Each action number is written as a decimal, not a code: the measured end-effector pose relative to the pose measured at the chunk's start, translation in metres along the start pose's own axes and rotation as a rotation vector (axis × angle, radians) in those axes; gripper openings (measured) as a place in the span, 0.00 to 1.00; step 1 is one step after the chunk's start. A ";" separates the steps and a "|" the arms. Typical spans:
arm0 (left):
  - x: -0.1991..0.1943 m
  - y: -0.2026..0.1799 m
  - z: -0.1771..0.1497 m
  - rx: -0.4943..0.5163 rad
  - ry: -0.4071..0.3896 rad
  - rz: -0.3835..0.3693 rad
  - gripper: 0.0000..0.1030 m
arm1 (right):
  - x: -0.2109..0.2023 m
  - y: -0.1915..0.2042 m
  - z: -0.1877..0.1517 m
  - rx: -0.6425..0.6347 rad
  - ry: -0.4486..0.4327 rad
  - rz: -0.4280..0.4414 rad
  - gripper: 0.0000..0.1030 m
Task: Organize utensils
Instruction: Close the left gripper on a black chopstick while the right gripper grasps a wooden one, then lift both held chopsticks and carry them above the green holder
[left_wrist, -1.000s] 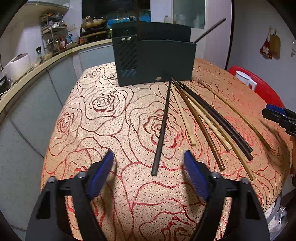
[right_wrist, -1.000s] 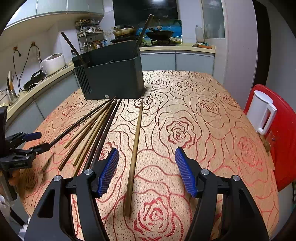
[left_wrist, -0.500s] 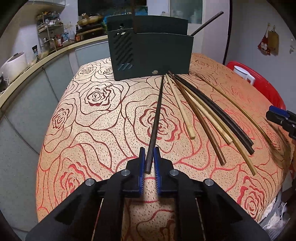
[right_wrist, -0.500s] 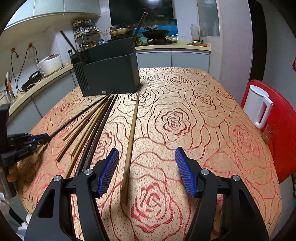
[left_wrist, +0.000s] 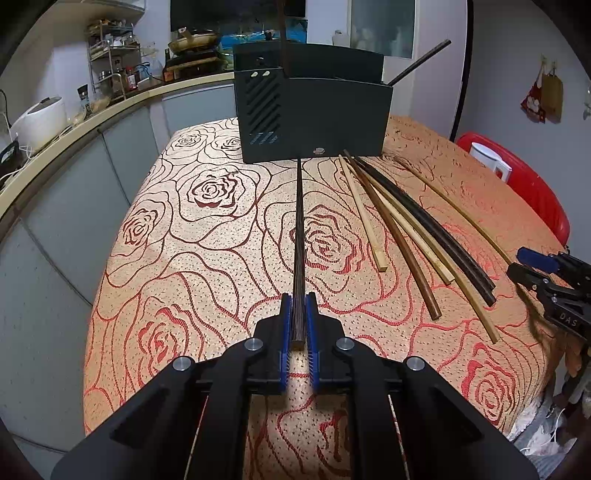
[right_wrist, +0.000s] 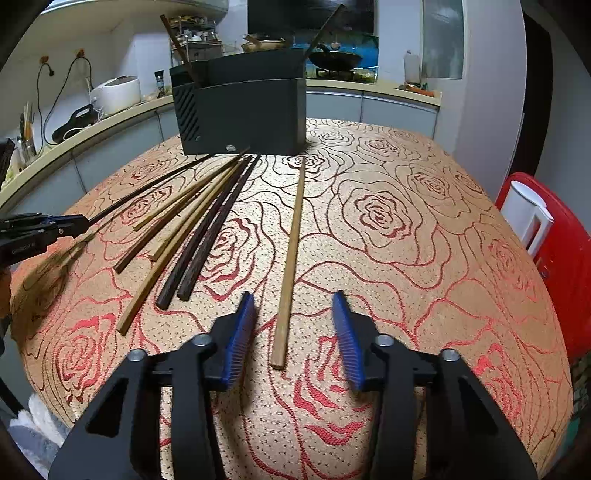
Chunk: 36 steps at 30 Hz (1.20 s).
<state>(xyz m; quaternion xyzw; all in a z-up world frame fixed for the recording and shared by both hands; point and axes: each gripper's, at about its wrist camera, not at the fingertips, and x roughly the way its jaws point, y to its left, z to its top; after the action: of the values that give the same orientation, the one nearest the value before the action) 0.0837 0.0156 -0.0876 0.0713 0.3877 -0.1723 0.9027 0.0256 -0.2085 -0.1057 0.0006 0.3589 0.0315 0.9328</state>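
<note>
A dark utensil holder (left_wrist: 314, 114) (right_wrist: 243, 110) stands at the far side of the rose-patterned table, with a few sticks leaning in it. My left gripper (left_wrist: 298, 325) is shut on the near end of a long dark chopstick (left_wrist: 300, 229), which lies on the cloth pointing at the holder. Several more chopsticks (left_wrist: 402, 236) (right_wrist: 192, 229) fan out beside it. In the right wrist view a tan chopstick (right_wrist: 291, 258) lies apart from them; my right gripper (right_wrist: 293, 332) straddles its near end, its jaws closing, the pads clear of the stick.
A red chair with a white jug (right_wrist: 528, 218) stands off the table's right edge. A kitchen counter with a rice cooker (right_wrist: 118, 94) and cables curves along the left. The tablecloth (right_wrist: 406, 258) drops away at the near edge.
My left gripper closed onto the dark chopstick's near end and stayed put. My right gripper moved forward and down over the tan chopstick, and its jaws narrowed.
</note>
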 end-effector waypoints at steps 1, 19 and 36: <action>0.000 0.000 -0.001 -0.003 0.000 0.001 0.07 | 0.000 0.001 0.000 -0.005 -0.003 -0.002 0.26; -0.052 0.010 0.011 -0.030 -0.117 0.048 0.07 | -0.031 -0.008 0.023 0.045 -0.052 0.045 0.07; -0.126 0.014 0.080 0.013 -0.329 0.101 0.07 | -0.096 -0.036 0.110 0.070 -0.291 0.085 0.07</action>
<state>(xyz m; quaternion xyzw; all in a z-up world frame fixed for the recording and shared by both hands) 0.0621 0.0404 0.0589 0.0674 0.2295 -0.1388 0.9610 0.0308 -0.2481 0.0395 0.0528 0.2205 0.0582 0.9722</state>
